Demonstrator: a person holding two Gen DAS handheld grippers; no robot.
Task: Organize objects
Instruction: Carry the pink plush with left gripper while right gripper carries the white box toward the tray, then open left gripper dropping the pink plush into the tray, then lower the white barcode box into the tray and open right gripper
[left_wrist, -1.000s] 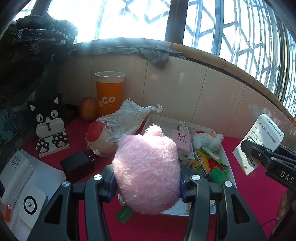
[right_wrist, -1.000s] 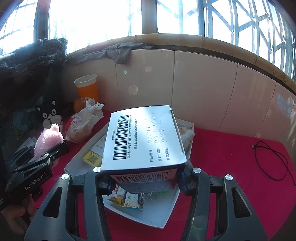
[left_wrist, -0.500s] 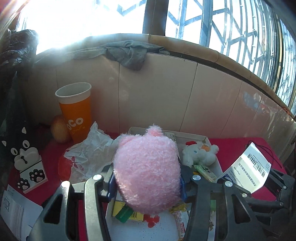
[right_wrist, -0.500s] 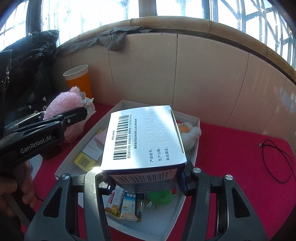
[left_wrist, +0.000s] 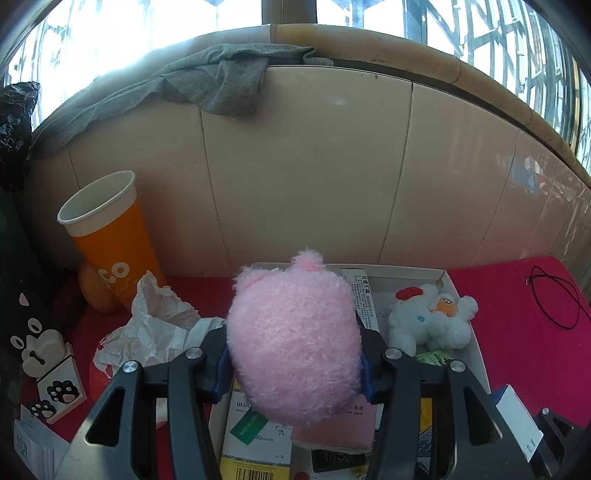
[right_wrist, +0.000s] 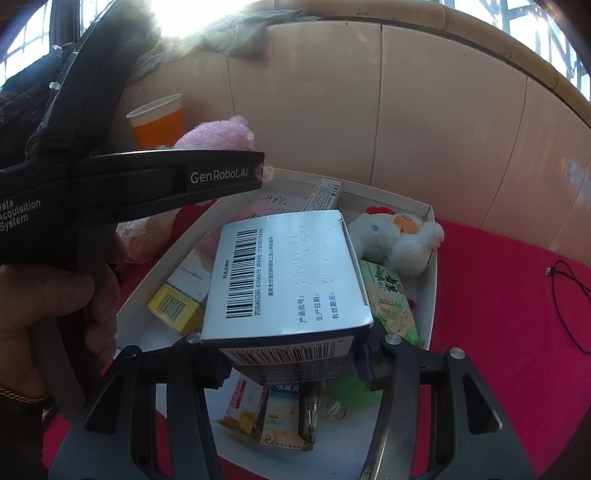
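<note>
My left gripper is shut on a fluffy pink plush toy and holds it over the near left part of the white tray. My right gripper is shut on a white and blue medicine box with barcodes, held above the middle of the same tray. In the right wrist view the left gripper's finger and the pink plush cross the upper left, with a person's hand on the handle. A corner of the medicine box shows at the lower right of the left wrist view.
The tray holds a white chicken plush, a green snack packet and several small boxes. Left of it are an orange paper cup, crumpled paper wrapping and a cat figure. A black cable lies on the red cloth at the right.
The left gripper has carried the pink plush rightwards from beside the tray to over it. The right gripper has come lower and nearer the tray, still holding the box.
</note>
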